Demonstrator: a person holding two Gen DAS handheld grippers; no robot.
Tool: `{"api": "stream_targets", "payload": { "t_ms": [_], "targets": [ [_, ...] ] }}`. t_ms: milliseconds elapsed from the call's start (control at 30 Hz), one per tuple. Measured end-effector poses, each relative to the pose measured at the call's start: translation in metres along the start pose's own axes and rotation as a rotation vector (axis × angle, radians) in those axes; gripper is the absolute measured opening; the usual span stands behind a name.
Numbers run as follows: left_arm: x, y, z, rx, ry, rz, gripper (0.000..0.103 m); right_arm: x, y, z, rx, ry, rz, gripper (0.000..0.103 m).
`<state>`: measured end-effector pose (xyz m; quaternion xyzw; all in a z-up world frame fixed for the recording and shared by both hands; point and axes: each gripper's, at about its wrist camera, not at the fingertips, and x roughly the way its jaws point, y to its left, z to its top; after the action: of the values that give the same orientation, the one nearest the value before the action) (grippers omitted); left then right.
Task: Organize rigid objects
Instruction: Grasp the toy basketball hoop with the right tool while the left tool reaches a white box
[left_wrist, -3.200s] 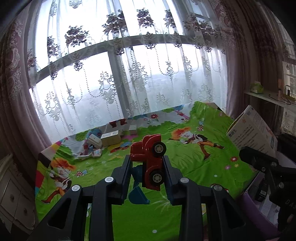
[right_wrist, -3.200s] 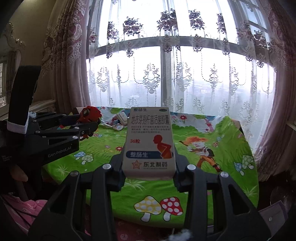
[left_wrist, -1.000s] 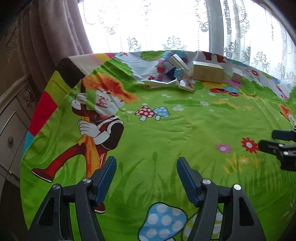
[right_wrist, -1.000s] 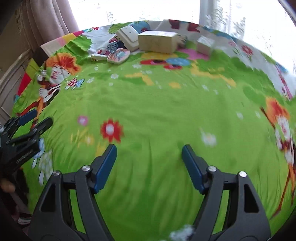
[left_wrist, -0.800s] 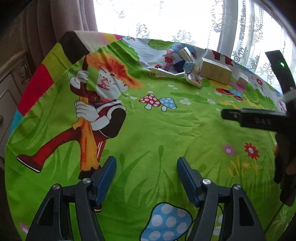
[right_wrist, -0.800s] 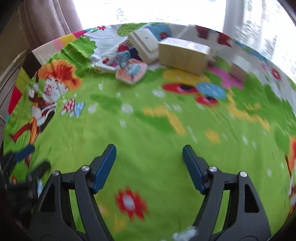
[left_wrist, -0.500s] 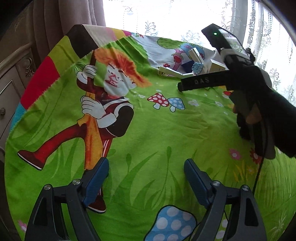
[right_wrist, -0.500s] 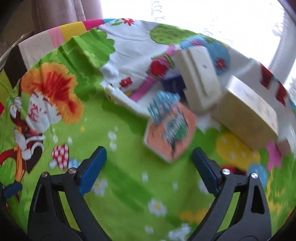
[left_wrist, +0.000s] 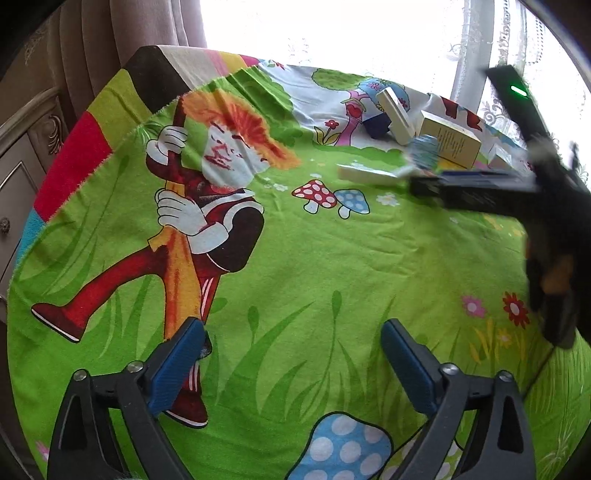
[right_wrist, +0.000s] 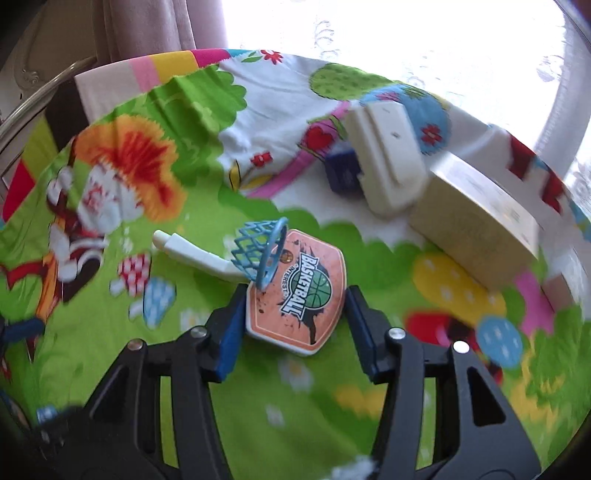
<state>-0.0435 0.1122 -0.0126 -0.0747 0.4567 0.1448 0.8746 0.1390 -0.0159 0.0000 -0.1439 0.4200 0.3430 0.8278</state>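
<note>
Left gripper (left_wrist: 291, 354) is hanging wide open over the bare green cloth (left_wrist: 332, 258), holding nothing; its jaws have just been opening. Right gripper (right_wrist: 293, 317) is closing on the toy basketball backboard (right_wrist: 297, 295); the pads are at its 2 side edges, likely gripping. Step: picking up the hoop toy. Next: lifting cleanly, clearing the beige box (right_wrist: 476, 221) and white block (right_wrist: 388, 166) behind.
</note>
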Motion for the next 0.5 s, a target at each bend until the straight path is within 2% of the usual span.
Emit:
{"api": "stream_targets", "payload": {
  "t_ms": [133,233,300,400,500],
  "targets": [
    [0.006,-0.003,0.008,-0.002,0.027,-0.001,0.103,-0.039,-0.025,-0.044,0.072,0.007,-0.048,0.056],
    [0.021,-0.015,0.03,0.031,0.058,-0.022,0.103,-0.066,-0.045,-0.078,0.114,0.013,-0.089,0.056],
    [0.035,-0.027,0.052,0.026,0.065,-0.05,0.103,-0.079,-0.053,-0.093,0.141,0.007,-0.104,0.056],
    [0.059,-0.056,0.096,0.016,0.008,-0.078,0.103,-0.09,-0.057,-0.105,0.155,0.003,-0.113,0.056],
    [0.088,-0.079,0.144,-0.055,-0.026,-0.148,0.103,-0.095,-0.058,-0.109,0.148,0.005,-0.123,0.056]
  ]
}}
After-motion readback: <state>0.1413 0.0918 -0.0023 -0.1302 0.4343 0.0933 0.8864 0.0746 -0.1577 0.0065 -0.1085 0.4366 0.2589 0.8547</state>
